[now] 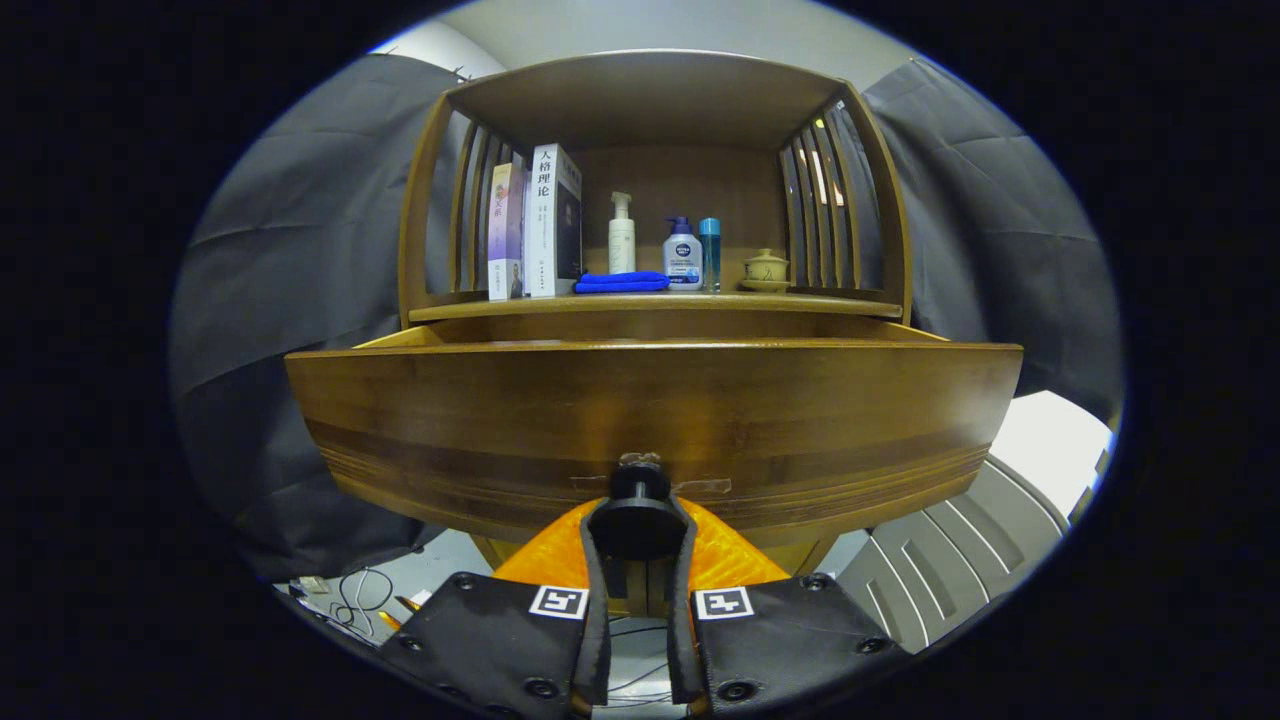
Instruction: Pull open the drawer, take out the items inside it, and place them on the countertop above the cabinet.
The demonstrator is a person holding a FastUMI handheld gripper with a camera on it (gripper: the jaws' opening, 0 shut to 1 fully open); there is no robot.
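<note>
The wooden drawer [650, 420] stands pulled out from the cabinet, its front panel facing me. My gripper [640, 530] is shut on the black round knob [638, 515] at the middle of the drawer front, one orange finger [545, 555] on each side of it. The drawer's inside is hidden behind its front panel. Above it runs the countertop [820, 303], where a folded blue cloth [622, 283] lies.
On the countertop stand two books [535, 225] at the left, a white pump bottle [621, 235], a blue-capped bottle [683, 255], a slim blue bottle [709, 253] and a lidded cup [765, 270]. Slatted side walls and a top board enclose the shelf. Cables [360, 595] lie on the floor at lower left.
</note>
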